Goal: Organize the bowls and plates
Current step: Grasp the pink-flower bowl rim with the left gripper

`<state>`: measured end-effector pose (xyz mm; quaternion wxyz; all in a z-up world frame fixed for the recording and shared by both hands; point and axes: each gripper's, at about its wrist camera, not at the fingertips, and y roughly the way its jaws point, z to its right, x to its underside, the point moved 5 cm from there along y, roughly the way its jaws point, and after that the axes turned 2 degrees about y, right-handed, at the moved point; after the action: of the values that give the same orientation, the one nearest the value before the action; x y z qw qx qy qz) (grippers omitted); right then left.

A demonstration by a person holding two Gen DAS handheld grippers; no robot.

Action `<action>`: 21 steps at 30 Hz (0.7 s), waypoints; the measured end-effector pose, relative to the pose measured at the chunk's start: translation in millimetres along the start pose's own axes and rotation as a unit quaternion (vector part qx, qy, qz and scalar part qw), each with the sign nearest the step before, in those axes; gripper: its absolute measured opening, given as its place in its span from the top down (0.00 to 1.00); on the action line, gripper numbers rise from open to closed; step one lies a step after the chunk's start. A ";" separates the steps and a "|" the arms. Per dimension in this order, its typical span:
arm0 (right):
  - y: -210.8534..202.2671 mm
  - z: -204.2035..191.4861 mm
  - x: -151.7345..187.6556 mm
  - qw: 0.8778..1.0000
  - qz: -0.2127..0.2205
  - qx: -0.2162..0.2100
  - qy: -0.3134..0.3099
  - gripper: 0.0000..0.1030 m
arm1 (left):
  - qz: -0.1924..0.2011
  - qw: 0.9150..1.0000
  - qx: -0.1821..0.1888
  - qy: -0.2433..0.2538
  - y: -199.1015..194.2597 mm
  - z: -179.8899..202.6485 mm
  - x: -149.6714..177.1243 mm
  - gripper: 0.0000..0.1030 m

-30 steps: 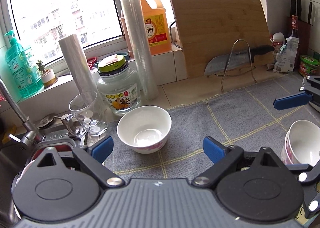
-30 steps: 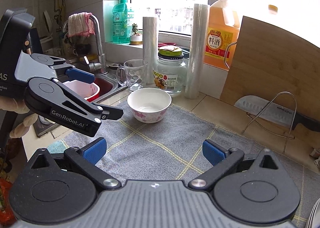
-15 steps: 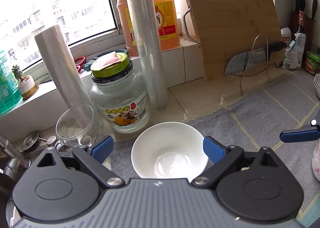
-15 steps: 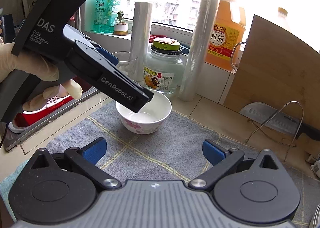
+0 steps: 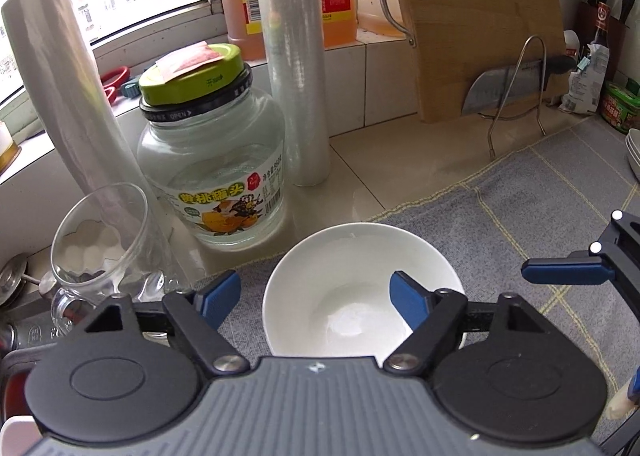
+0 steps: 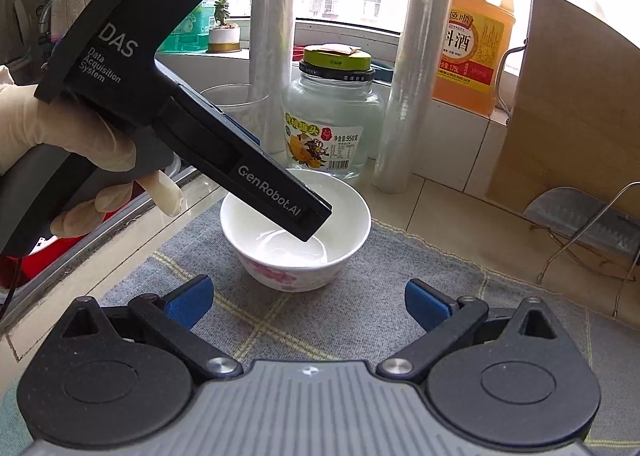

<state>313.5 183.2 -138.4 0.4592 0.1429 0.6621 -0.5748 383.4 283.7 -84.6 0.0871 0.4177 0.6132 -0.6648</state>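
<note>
Bowl [image 5: 362, 288] handling carried risk: our left gripper [image 5: 316, 296] straddled its left rim, jaws closing but not yet pinching, one finger inside. We judged a thin-rim pinch could tip it toward the jar [image 5: 212, 159] near the mat's [image 5: 540, 215] back-left corner. Our right gripper [image 6: 306, 306] stayed wide, empty.

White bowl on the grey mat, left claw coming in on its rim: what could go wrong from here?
1. The left claw is closing astride the white bowl's left rim, one finger inside; a shallow pinch may let the bowl tip or slip when lifted.
2. The glass jar and glass mug stand close behind and left; a nudged bowl or swinging claw could knock them.
3. The right claw hangs open nearby and could collide with the left.
</note>
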 end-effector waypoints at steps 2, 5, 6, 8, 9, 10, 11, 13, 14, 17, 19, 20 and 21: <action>7.6 0.3 -0.9 1.000 -0.003 0.000 0.002 0.00 | -0.003 1.000 0.006 0.002 4.4 -1.1 0.5 0.24; 17.4 -0.5 -0.6 1.000 -0.007 -0.006 0.003 0.02 | -0.009 1.000 0.011 0.003 9.6 -3.3 0.4 0.26; 20.5 -0.9 -0.7 1.000 -0.008 -0.008 0.004 0.03 | -0.010 1.000 0.014 0.004 10.8 -3.7 0.5 0.27; 24.4 -1.1 -0.9 1.000 -0.009 -0.011 0.006 0.07 | -0.012 1.000 0.019 0.008 13.6 -3.9 0.3 0.28; 26.2 -1.5 -1.4 1.000 -0.010 -0.014 0.007 0.08 | -0.013 1.000 0.020 0.009 14.8 -4.0 0.6 0.29; 28.5 -1.6 -1.9 1.000 -0.012 -0.015 0.007 0.10 | -0.014 1.000 0.023 0.010 15.4 -4.0 0.4 0.33; 30.3 -1.6 -2.3 1.000 -0.012 -0.015 0.006 0.12 | -0.015 0.999 0.027 0.010 15.8 -3.8 0.5 0.38; 32.6 -0.9 -3.2 1.000 -0.013 -0.016 0.006 0.13 | -0.017 0.999 0.032 0.011 16.9 -4.0 0.8 0.38; 33.4 -0.5 -3.9 1.000 -0.013 -0.017 0.006 0.14 | -0.018 0.999 0.034 0.012 17.8 -4.2 1.2 0.38; 34.2 -0.8 -5.3 1.000 -0.010 -0.021 0.005 0.17 | -0.021 0.999 0.038 0.009 19.9 -5.4 2.2 0.41; 34.4 -1.2 -5.8 1.000 -0.010 -0.025 0.004 0.19 | -0.022 0.999 0.043 0.008 20.9 -6.0 2.6 0.43; 34.7 -1.6 -6.0 1.000 -0.010 -0.027 0.002 0.20 | -0.022 0.999 0.044 0.008 21.1 -6.0 2.9 0.43; 34.8 -1.8 -6.2 1.000 -0.009 -0.029 0.002 0.20 | -0.022 0.999 0.045 0.009 21.1 -5.9 3.1 0.44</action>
<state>340.9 197.3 -155.7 0.4568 0.1246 0.6803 -0.5594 397.3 285.3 -101.7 0.0479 0.4134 0.5924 -0.6898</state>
